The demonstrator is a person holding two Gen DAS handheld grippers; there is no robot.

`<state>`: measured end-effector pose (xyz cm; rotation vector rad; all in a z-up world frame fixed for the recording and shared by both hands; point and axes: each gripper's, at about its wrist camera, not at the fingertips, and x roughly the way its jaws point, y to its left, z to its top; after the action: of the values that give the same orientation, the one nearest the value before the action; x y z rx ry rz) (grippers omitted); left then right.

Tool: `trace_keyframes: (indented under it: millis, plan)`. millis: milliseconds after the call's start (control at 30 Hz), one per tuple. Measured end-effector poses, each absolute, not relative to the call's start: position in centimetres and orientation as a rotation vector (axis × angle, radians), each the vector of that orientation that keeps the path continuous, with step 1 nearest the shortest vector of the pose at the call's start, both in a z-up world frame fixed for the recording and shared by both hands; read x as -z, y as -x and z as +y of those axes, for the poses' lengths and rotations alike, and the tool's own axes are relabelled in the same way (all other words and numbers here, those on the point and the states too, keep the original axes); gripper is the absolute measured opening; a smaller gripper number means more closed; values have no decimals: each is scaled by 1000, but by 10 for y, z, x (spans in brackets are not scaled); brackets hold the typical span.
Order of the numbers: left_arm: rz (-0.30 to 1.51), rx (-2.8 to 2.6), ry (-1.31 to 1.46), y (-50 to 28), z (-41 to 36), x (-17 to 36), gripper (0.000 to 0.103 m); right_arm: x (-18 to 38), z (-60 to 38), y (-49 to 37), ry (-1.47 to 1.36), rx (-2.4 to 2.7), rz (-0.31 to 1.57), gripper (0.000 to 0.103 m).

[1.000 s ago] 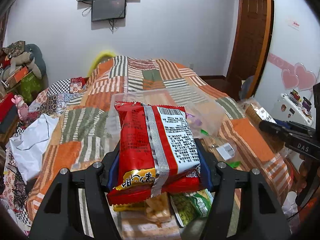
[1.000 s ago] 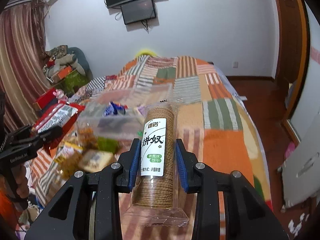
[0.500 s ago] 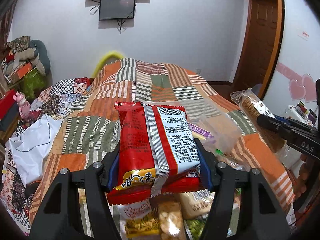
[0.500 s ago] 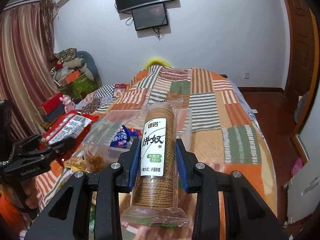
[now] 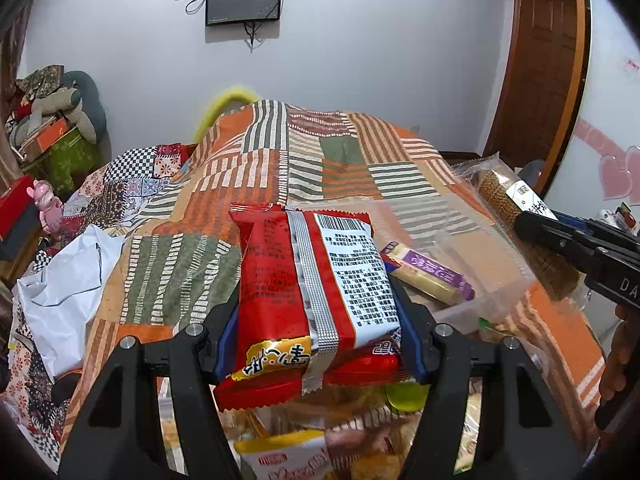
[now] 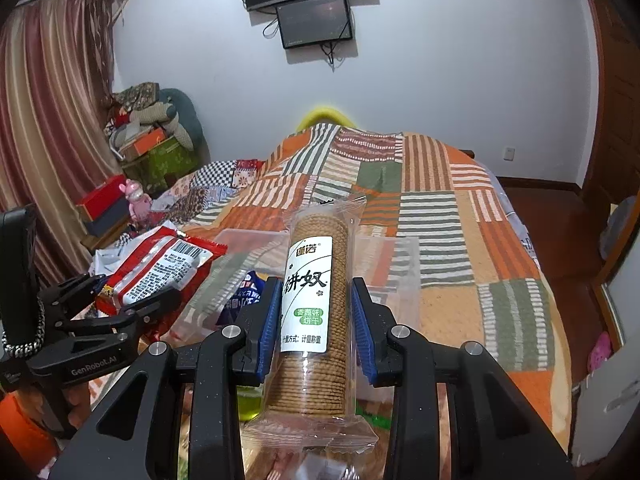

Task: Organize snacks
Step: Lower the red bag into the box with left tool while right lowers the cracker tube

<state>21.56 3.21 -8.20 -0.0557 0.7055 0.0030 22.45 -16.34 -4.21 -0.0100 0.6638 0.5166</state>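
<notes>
1. Snacks are held in both grippers above the patchwork bedspread point(image 6: 448, 216).
2. The left gripper point(image 5: 316, 336) has its jaws pinching a red snack bag point(image 5: 304, 292) across its lower half; the bag stands out past the blue pads, above the loose packets at the bed's near edge.
3. The right gripper point(image 6: 316, 332) has its jaws pinching a clear-wrapped roll of biscuits point(image 6: 316, 312) at mid-length, upright along the fingers.
4. A clear plastic bin point(image 5: 452, 248) sits on the bed just beyond both loads, a purple-labelled stick pack point(image 5: 428, 276) lying inside it.
5. Risks, as I judge them: the glossy bag could slide out of the pads if tilted; a tighter squeeze could crack the biscuits; the grippers are near each other, so lowering both into the bin at once could make them collide or push the light bin across the soft bedspread.
</notes>
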Motion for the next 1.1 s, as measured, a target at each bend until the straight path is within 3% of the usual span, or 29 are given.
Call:
trace_keyframes:
  millis: [1100]
  plan:
    - [812,20,100,-274,43,116,65,89,-117,-292,114,-558,899,31]
